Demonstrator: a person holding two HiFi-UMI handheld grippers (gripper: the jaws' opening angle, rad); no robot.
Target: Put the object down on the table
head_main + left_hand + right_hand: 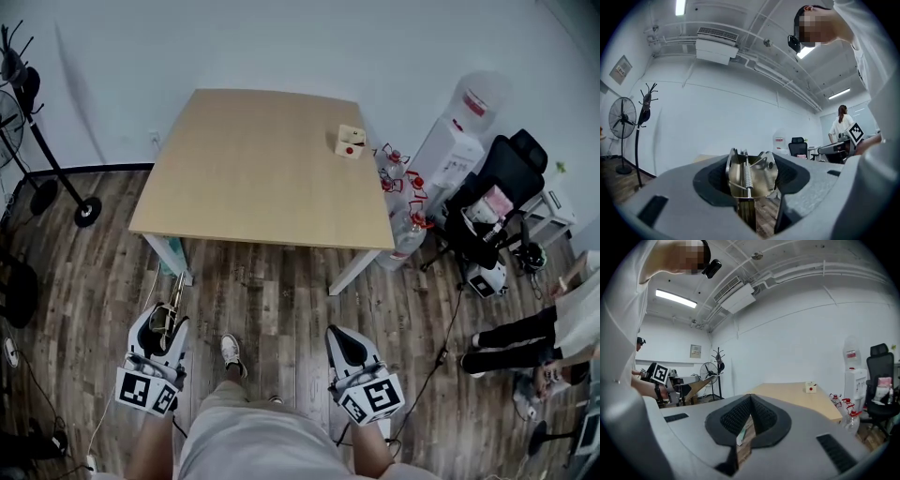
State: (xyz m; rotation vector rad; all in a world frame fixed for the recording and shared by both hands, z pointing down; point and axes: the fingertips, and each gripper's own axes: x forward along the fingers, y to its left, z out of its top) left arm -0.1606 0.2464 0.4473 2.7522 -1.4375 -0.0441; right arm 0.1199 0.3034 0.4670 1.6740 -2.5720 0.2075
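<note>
My left gripper hangs low over the wooden floor, short of the table's near edge, shut on a brass-coloured metal spring clamp. In the left gripper view the clamp sits upright between the grey jaws of the left gripper, its coil spring facing the camera. The right gripper is level with it on the other side of my legs, its dark pads together and nothing held; in its own view the right gripper is shut. The light wooden table stands ahead, and a small box with a red dot rests near its far right.
Right of the table stand a water dispenser, red-capped bottles and a black office chair. A fan on a stand is at the left wall. Another person's legs show at the right edge.
</note>
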